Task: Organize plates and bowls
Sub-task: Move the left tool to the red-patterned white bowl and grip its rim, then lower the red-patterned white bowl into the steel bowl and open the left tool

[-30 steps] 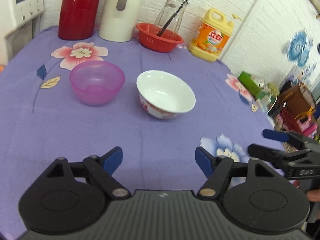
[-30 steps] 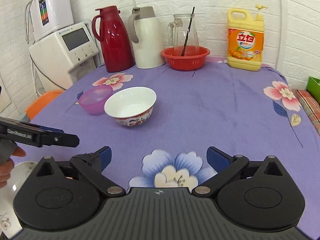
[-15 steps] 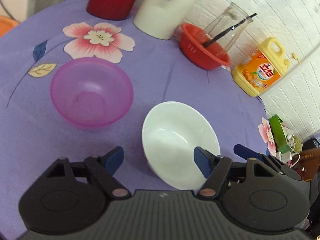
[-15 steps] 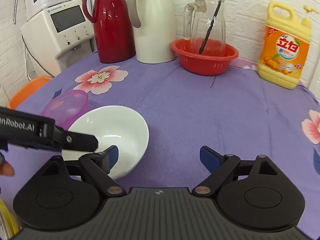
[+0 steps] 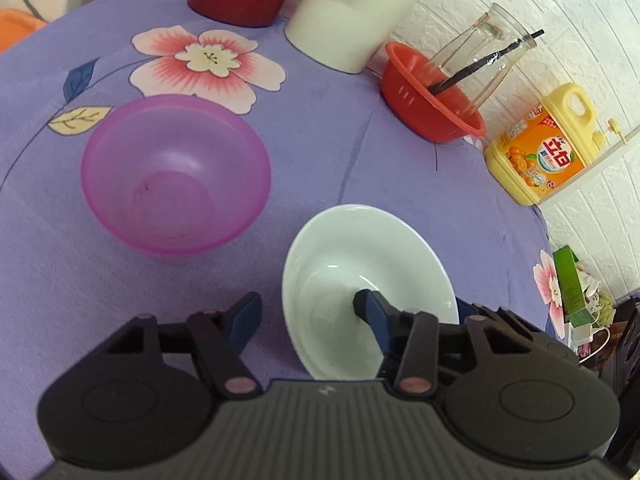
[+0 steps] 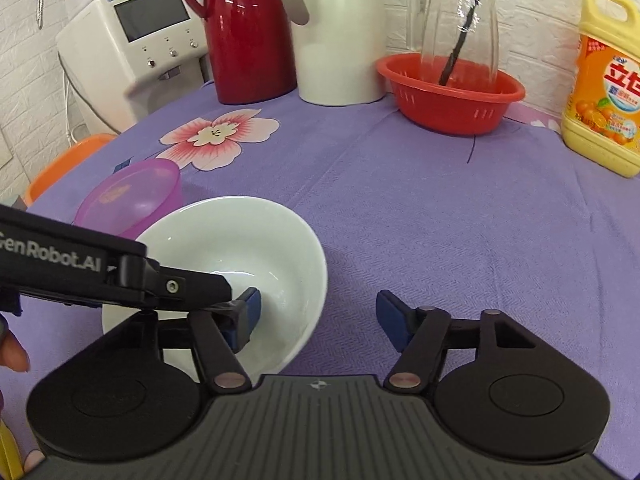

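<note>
Both tongs are spread wide and hold nothing. Our left tongs [image 5: 308,312] straddle the near rim of the white bowl [image 5: 360,276]: one blue-padded finger sits inside the bowl, the other outside it over the purple cloth. Our right tongs [image 6: 318,312] do much the same from the other side, with their left finger inside the bowl beside the tip of the left tool and their right finger over bare cloth.

We see the white bowl standing upright on the counter [image 6: 440,220], near its front. The pink bowl [image 5: 176,176] stands just beside it, to its left and slightly farther back; in the left view a thin strip of cloth shows between them. At the back we see a red flask [image 6: 248,32], a white flask [image 6: 336,32], a red basket [image 6: 452,96] holding a glass jug [image 6: 460,16], and a yellow detergent bottle [image 6: 608,80].

We judge the white bowl to be glazed ceramic: stiff, fairly heavy, slick and breakable. The rim wall between the pads looks like the place to pinch, firmly. The pink bowl looks like light translucent plastic, forgiving if bumped.
</note>
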A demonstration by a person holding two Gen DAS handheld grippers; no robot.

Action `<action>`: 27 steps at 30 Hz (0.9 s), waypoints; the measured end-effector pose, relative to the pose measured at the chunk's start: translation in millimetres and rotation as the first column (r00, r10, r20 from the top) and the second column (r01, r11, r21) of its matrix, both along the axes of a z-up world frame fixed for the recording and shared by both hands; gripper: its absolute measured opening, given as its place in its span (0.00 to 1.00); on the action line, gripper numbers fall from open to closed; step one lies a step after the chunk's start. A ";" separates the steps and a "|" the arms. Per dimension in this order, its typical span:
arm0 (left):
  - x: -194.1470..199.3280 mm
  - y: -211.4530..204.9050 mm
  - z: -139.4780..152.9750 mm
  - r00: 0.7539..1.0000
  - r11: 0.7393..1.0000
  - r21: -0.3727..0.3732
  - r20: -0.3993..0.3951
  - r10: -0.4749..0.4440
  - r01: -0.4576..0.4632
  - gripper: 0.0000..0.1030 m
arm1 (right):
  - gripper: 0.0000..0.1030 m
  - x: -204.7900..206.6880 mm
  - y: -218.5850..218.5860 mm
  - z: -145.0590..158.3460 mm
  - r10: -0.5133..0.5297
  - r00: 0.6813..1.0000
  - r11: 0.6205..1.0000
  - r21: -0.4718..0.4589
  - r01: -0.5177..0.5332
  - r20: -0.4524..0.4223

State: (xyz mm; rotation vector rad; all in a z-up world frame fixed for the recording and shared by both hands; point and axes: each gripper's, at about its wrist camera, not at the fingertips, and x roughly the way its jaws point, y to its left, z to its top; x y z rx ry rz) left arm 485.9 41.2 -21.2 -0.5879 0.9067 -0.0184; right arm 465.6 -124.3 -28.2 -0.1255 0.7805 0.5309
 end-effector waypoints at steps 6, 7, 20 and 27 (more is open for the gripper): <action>1.8 -7.1 0.3 1.000 0.999 0.019 0.001 -0.026 0.026 0.18 | 0.63 -8.0 13.7 4.3 0.059 0.998 0.998 -0.025 -0.058 0.013; 0.2 -8.6 1.6 0.999 0.999 0.032 -0.004 -0.040 0.041 0.18 | 0.63 -9.0 13.3 5.3 0.058 0.998 0.998 -0.022 -0.058 0.001; -74.4 -23.8 34.9 0.987 0.989 0.026 0.065 -0.147 0.146 0.17 | 0.63 -84.7 0.4 43.6 0.036 0.996 0.997 -0.066 -0.031 0.078; -140.0 -40.4 58.8 0.964 0.974 0.040 0.135 -0.228 0.225 0.17 | 0.63 -153.8 -12.2 68.9 0.001 0.988 0.996 -0.087 0.013 0.156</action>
